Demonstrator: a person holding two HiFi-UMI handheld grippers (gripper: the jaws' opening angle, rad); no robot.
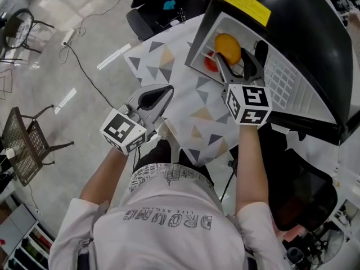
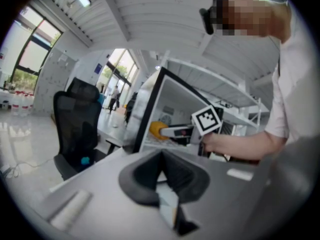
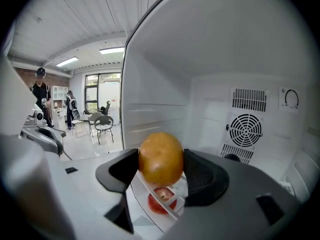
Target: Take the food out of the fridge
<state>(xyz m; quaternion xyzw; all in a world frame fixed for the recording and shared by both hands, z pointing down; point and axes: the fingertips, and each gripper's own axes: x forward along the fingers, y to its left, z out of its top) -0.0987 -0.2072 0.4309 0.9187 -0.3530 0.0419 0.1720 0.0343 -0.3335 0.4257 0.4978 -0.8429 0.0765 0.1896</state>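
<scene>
The right gripper [image 3: 160, 168] is reaching into the open mini fridge [image 1: 304, 32], and its two broad black padded jaws are pressing on either side of a round, smooth-skinned orange [image 3: 161, 156]. The fruit is sitting clamped between them, filling the gap. In the head view the same right gripper [image 1: 232, 56] is holding the orange [image 1: 228, 46] just inside the fridge opening, above the white wire shelf [image 3: 145, 185].

Under that shelf a glossy red apple [image 3: 157, 204] is lying on the white floor of the compartment; from above, the apple [image 1: 211, 64] is showing as a red patch just beside the orange. The fridge's inner walls are looking like smooth white plastic, with a round slotted fan grille [image 3: 245, 129] on the back wall. Its outer shell is showing up black and rounded, carrying a yellow rectangular label [image 1: 243, 3].

The left gripper [image 1: 162, 93] is hovering over the table's cloth [image 1: 169, 61], which is printed with grey and tan triangles. In its own view the left gripper [image 2: 162, 170] is showing its dark ribbed pads meeting along one line, nothing between them. A black mesh-backed office chair [image 2: 75, 129] is standing beyond the table.
</scene>
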